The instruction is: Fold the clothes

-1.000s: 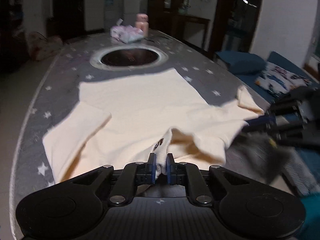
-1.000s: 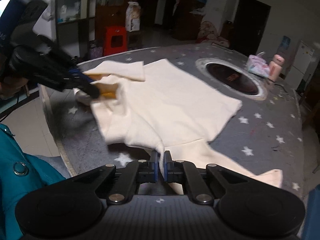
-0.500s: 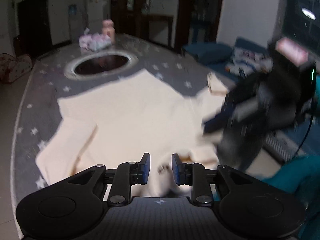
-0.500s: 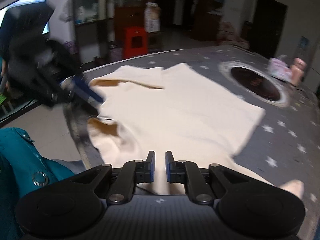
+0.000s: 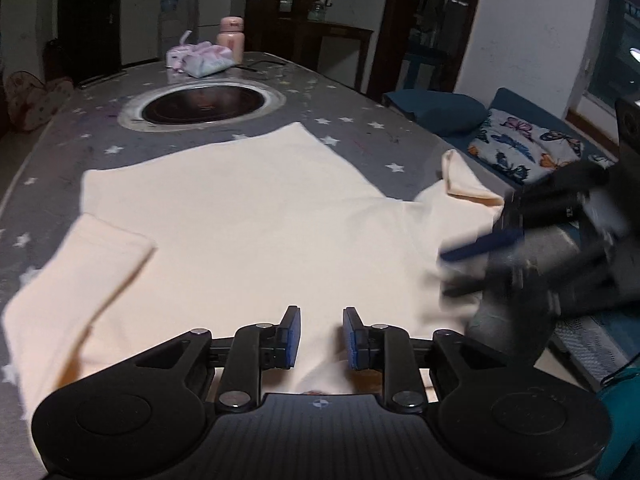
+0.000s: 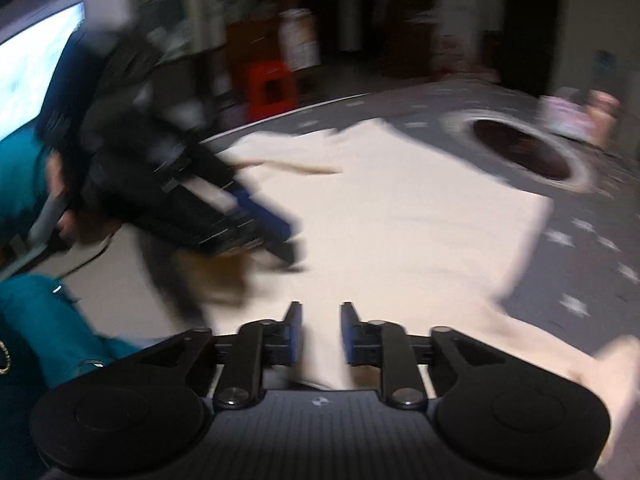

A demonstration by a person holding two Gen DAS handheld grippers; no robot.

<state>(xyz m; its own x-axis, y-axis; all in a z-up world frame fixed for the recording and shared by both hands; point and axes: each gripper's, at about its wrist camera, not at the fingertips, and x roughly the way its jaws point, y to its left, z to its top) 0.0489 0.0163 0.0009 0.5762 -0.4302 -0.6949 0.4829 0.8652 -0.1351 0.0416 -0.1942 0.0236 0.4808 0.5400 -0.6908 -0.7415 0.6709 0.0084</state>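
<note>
Two grippers, one garment. Left gripper (image 5: pixel 319 336): jaws parted to a narrow gap after just opening, with cream cloth lying below the gap and no pad pressing on it. Right gripper (image 6: pixel 320 334): jaws likewise narrowly parted, just opened, nothing clamped; this view is blurred. One cream shirt (image 5: pixel 248 216) lies spread flat from the near edge of the table (image 5: pixel 60 128) toward its middle, one sleeve (image 5: pixel 80 276) folded in at the left edge, the other sleeve (image 5: pixel 464 180) crumpled at the right edge. Beyond the shirt, one round recess (image 5: pixel 202 102) sits in the table. At the far edge stand one pink bottle (image 5: pixel 231 38) and, just beside it, one tissue pack (image 5: pixel 200 58).
</note>
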